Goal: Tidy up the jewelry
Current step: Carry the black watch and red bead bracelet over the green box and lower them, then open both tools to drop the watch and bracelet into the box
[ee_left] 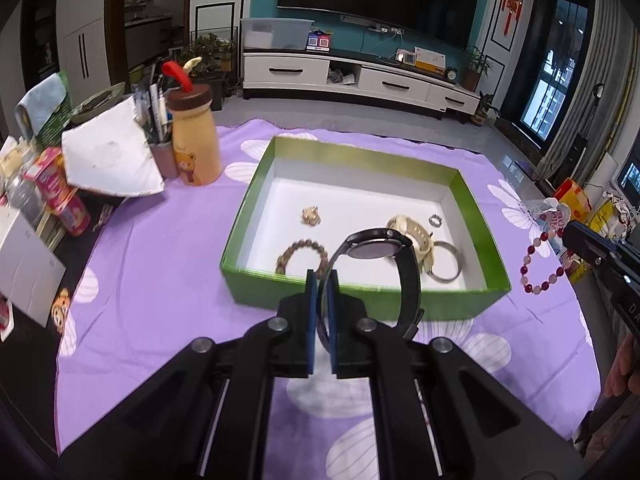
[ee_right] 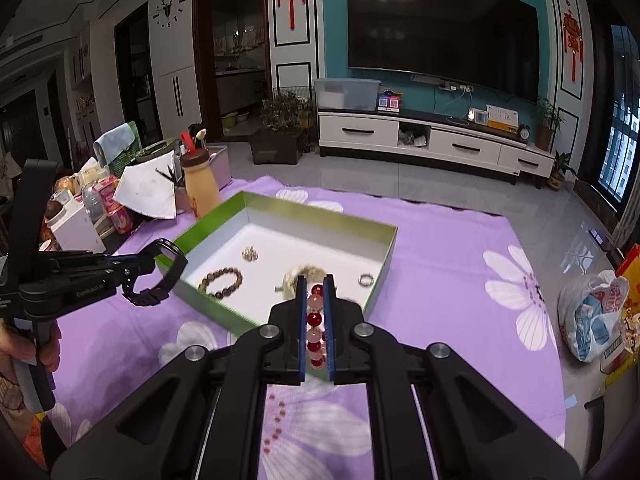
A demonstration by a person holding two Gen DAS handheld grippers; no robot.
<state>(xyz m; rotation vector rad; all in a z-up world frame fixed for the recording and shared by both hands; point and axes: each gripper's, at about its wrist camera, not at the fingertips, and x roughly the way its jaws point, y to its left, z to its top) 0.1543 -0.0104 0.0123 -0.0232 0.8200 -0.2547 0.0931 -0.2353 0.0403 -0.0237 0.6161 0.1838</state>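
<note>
The left gripper (ee_left: 322, 280) has its jaws clamped on the strap of a black round-faced wristwatch (ee_left: 376, 246); the watch hangs in the air just short of the near wall of the open green cardboard box with a white floor (ee_left: 360, 294), its face tipped toward the box and its strap looping down to the right of the jaws; the box lies straight ahead of them. The right gripper (ee_right: 314, 280) has its jaws closed on a red and pink beaded bracelet (ee_right: 315, 322), the beads strung along the line of the fingers; it hovers at the near right corner of the same box. Inside already lie a brown beaded bracelet (ee_left: 303, 258), a cream watch (ee_left: 414, 236), a gold trinket (ee_left: 311, 215), a small silver ring (ee_left: 435, 220) and a metal bangle (ee_left: 446, 262). Judged from both views, each arm needs only a short forward reach over the wall; neither is plainly nearer; all rests on a purple flowered cloth (ee_left: 160, 260) over the bench.
</note>
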